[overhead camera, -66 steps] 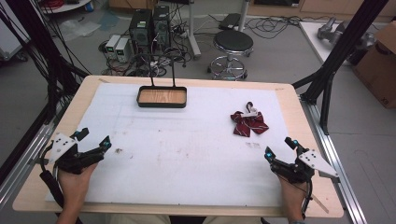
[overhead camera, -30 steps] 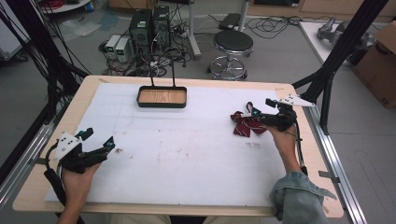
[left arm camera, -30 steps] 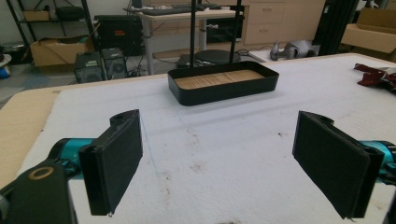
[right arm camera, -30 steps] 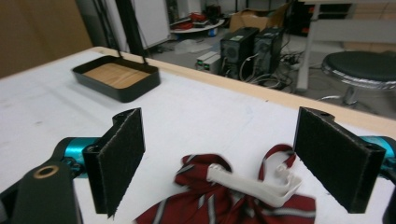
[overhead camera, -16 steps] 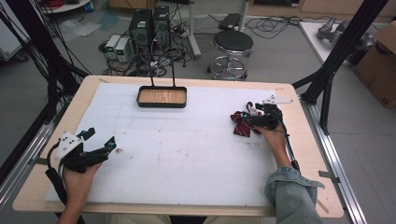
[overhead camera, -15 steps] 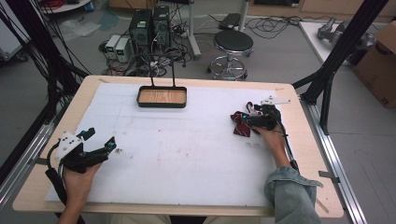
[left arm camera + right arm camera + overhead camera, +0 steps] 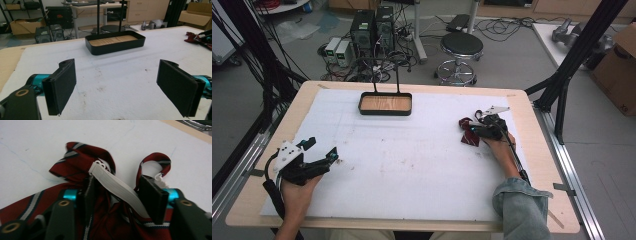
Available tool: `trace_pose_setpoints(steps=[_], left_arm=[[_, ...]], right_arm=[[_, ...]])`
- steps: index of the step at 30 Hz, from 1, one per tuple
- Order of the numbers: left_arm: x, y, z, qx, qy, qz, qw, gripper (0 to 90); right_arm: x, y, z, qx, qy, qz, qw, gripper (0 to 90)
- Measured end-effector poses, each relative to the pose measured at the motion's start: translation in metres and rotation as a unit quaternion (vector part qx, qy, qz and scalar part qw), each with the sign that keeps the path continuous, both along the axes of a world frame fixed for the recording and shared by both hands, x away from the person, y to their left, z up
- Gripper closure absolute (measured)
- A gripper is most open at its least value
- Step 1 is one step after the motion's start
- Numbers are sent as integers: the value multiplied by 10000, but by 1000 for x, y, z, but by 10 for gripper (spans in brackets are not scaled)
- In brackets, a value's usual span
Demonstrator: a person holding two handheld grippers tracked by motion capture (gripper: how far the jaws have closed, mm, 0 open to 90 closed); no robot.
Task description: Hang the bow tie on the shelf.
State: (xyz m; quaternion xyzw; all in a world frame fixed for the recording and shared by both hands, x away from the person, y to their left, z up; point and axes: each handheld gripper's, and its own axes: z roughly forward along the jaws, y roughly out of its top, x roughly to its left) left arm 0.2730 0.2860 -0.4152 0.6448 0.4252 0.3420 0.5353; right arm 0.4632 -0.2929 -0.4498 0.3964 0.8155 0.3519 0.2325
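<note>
From the high view, the right gripper (image 7: 479, 131) is down on the striped red bow tie (image 7: 468, 135), which lies on the white mat (image 7: 412, 165) toward the table's right side. The left gripper (image 7: 319, 155) rests near the front left corner. The black tray (image 7: 385, 104) with its wooden floor stands empty at the far edge, so the carrying work looks not yet started.

The left gripper view has both pads (image 7: 62, 87) standing wide apart over bare mat, nothing between them, with the tray (image 7: 115, 44) ahead.

In the right gripper view the jaws have just been closing and now flank the bow tie (image 7: 82, 162) at its knot, the white elastic strap (image 7: 117, 186) running between them. The pads appear to touch the fabric, yet a firm pinch cannot be told. Lifting and placing remain.
</note>
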Motion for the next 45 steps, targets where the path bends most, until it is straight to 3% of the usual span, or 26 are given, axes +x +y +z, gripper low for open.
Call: trace_pose_setpoints(steps=[2, 3, 6, 11, 17, 22, 25, 29, 33, 36, 38, 45], left_arm=[[0, 0, 0, 12, 0, -9, 10000, 164], [-1, 0, 0, 5, -6, 4, 10000, 164], [-1, 1, 0, 5, 8, 11, 10000, 164], [0, 0, 0, -5, 1, 9, 10000, 164], [0, 0, 0, 19, 20, 1, 10000, 165], [0, -1, 0, 12, 2, -8, 10000, 165], [0, -1, 0, 2, 0, -3, 10000, 165], [0, -1, 0, -9, 0, -9, 10000, 165], [1, -2, 0, 17, -1, -34, 10000, 165], [1, -2, 0, 8, 0, -41, 10000, 165], [1, -2, 0, -2, -5, -50, 10000, 165], [2, -2, -1, -23, -8, -86, 10000, 166]], right_arm=[[1, 0, 0, 45, 60, -1, 10000, 543], [0, 1, 1, 24, 79, 25, 10000, 635], [-1, 4, 2, -41, 82, 42, 9999, 676], [-3, 4, 5, -78, 66, 23, 9999, 698], [-10, 9, 20, 10, -261, 49, 9996, 705], [-13, 13, 33, 118, -403, 135, 9990, 705], [-19, 24, 46, 47, -738, 257, 9969, 705], [-24, 38, 51, -112, -917, 327, 9952, 705], [-24, 57, 60, -98, -1061, 518, 9930, 704], [-25, 73, 68, -69, -1298, 714, 9889, 705], [-24, 85, 72, -31, -1218, 758, 9896, 704], [-22, 124, 89, -41, -1499, 1047, 9831, 704]])
